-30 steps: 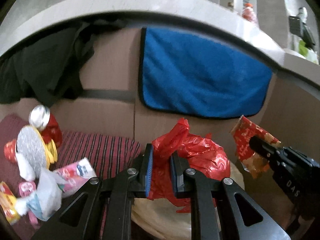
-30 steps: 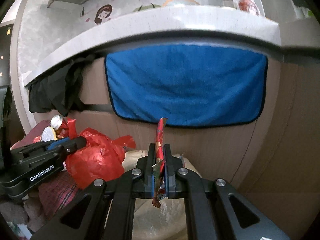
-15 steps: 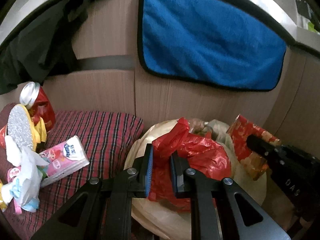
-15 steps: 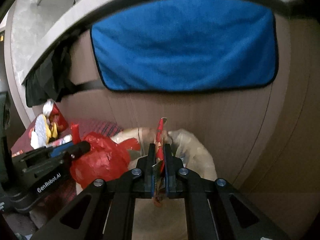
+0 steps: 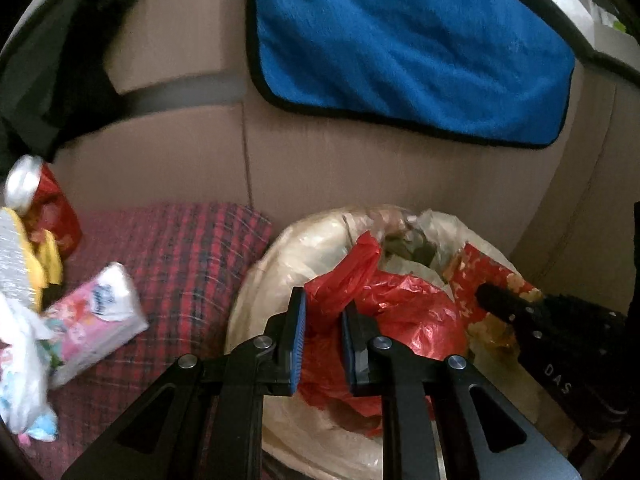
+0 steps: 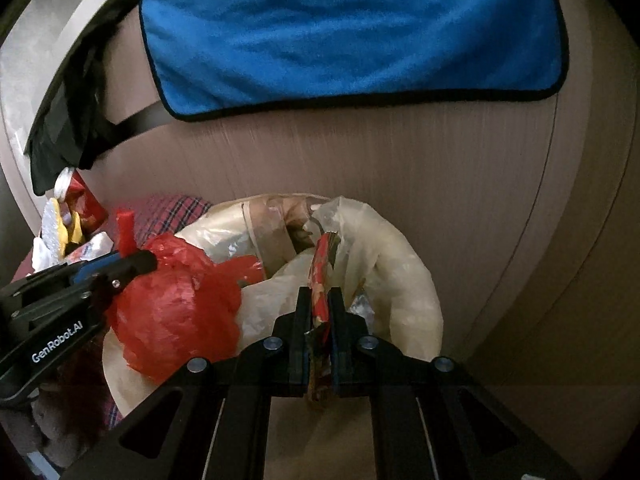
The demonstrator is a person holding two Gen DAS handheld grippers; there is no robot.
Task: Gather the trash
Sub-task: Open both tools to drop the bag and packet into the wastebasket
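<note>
My left gripper [image 5: 323, 300] is shut on a crumpled red plastic bag [image 5: 404, 316] and holds it over the open mouth of a trash bin lined with a pale plastic bag [image 5: 288, 256]. My right gripper [image 6: 320, 294] is shut on a flat red snack wrapper [image 6: 321, 276], held edge-on over the same bin liner [image 6: 400, 264]. The wrapper also shows in the left wrist view [image 5: 488, 280], at the tip of the right gripper. The red bag also shows in the right wrist view [image 6: 180, 312], to the left of the wrapper.
A red plaid cloth [image 5: 188, 248] lies left of the bin. On it sit a pink tissue pack [image 5: 100, 320], a red can [image 5: 44, 200], a yellow-and-silver item [image 5: 24, 256] and crumpled white paper [image 5: 20, 360]. A blue towel [image 5: 400, 48] hangs on the brown cabinet front behind.
Both grippers have tilted down and moved over the bin with the red bag and the wrapper still held. The bin's open mouth has come into view.
</note>
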